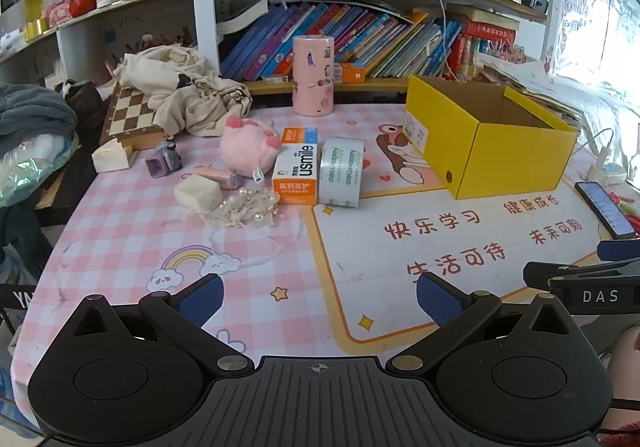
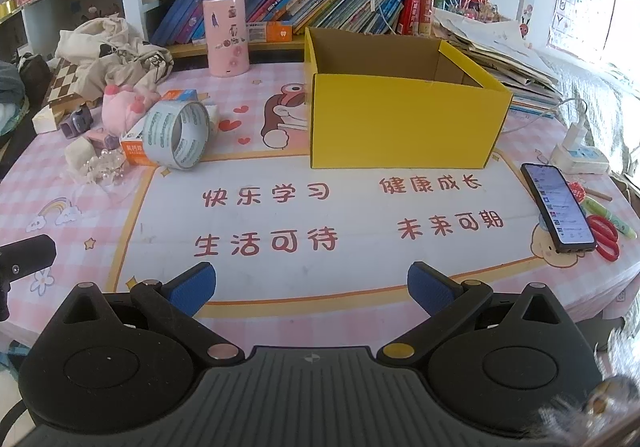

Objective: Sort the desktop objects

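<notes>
Clutter left, yellow box [image 2: 400, 123] right, both hand-held grippers spread, holding nothing.
Tape roll [image 1: 341, 177] & toothpaste box [image 1: 296, 175] lie ahead of left hand-held gripper [image 1: 320, 301], nearer it than right hand-held gripper [image 2: 312, 287]; box's open top faces up on tabletop [image 2: 280, 279].

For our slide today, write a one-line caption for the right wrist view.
Open right gripper faces an empty yellow box, with a tape roll left and a phone right.
</notes>
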